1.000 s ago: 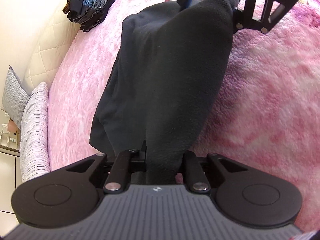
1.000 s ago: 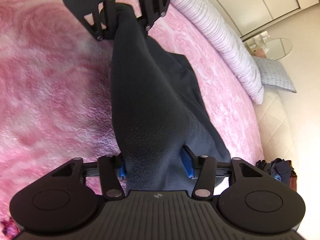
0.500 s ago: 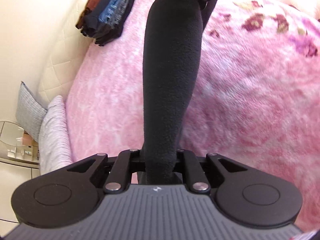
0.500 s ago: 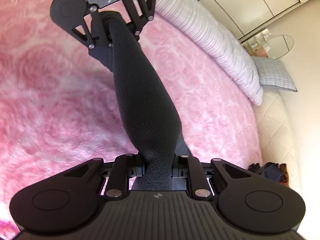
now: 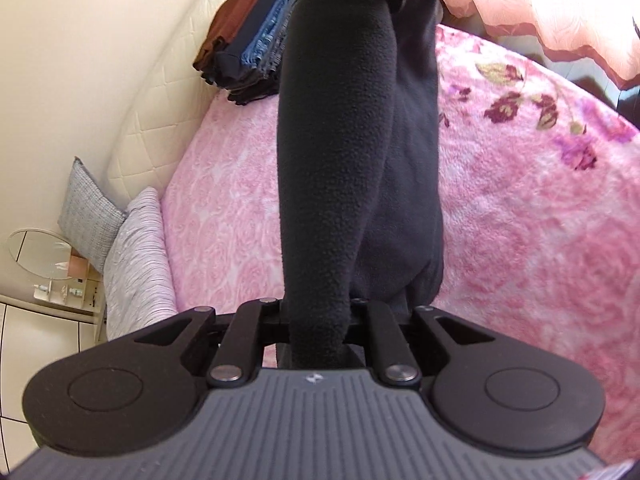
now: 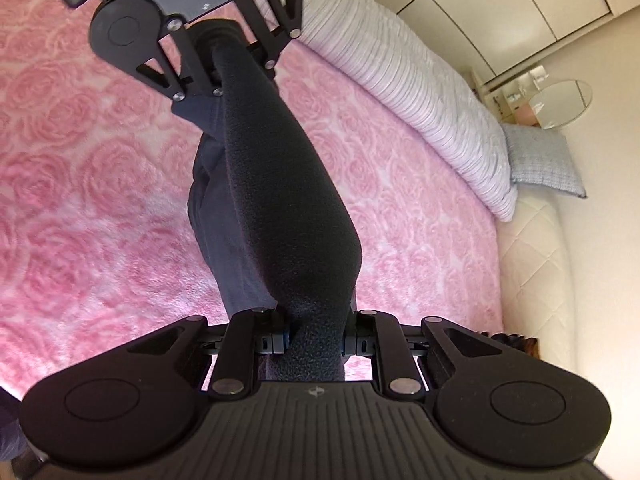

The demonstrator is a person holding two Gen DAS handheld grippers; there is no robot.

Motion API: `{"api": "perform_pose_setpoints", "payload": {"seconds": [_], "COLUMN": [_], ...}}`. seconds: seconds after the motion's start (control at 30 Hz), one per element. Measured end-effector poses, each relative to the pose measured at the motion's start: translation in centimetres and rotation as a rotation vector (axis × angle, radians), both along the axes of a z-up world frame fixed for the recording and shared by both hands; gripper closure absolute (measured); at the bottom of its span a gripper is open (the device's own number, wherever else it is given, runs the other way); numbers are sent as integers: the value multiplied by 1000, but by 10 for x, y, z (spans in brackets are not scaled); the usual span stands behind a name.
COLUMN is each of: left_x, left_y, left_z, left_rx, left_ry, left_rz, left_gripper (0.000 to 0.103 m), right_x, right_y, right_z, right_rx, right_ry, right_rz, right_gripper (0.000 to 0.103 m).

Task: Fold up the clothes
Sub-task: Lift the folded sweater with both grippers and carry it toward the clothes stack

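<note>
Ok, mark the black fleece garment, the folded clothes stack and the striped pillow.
black fleece garment [image 5: 336, 168]: left wrist view, stretched middle.
folded clothes stack [image 5: 248, 44]: left wrist view, blue layer.
striped pillow [image 6: 420, 92]: right wrist view, top face.

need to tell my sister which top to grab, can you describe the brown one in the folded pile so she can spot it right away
Start at the bed with the pink rose blanket and follow it to the cream quilted headboard. A pile of folded clothes sits against it. The brown top is the layer right next to the headboard, the only rust-brown piece beside the navy and blue denim ones.
</note>
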State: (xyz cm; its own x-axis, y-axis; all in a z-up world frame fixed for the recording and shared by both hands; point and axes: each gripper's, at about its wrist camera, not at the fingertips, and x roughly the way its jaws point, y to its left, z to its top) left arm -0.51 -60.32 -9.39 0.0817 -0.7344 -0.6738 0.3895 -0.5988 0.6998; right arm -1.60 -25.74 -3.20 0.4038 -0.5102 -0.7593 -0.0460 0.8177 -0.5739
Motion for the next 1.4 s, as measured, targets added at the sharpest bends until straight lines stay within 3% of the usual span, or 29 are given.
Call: {"api": "perform_pose_setpoints", "payload": {"seconds": [0.33, 0.7, 1.03, 1.4], "left_x": [-21, -64, -143, -217], "left_y": [8, -27, -109, -215], "left_z": [33, 37, 45, 81], "left_rx": [-65, -44, 4, -90], "left_ry": [6, -25, -71, -28], "left_rz": [-57, -62, -44, -110], "left_gripper": [92, 92, 92, 92], "right_x": [-20, -60, -136, -226], "right_y": [15, -20, -115, -235], "right_z": [40, 41, 38, 76], "right_rx": [-71, -57, 4, -78], "right_ry": [-6, -21, -84, -110], "right_rz": [-41, -62, -51, -125], "right_gripper": [86, 86, 86, 86]}}
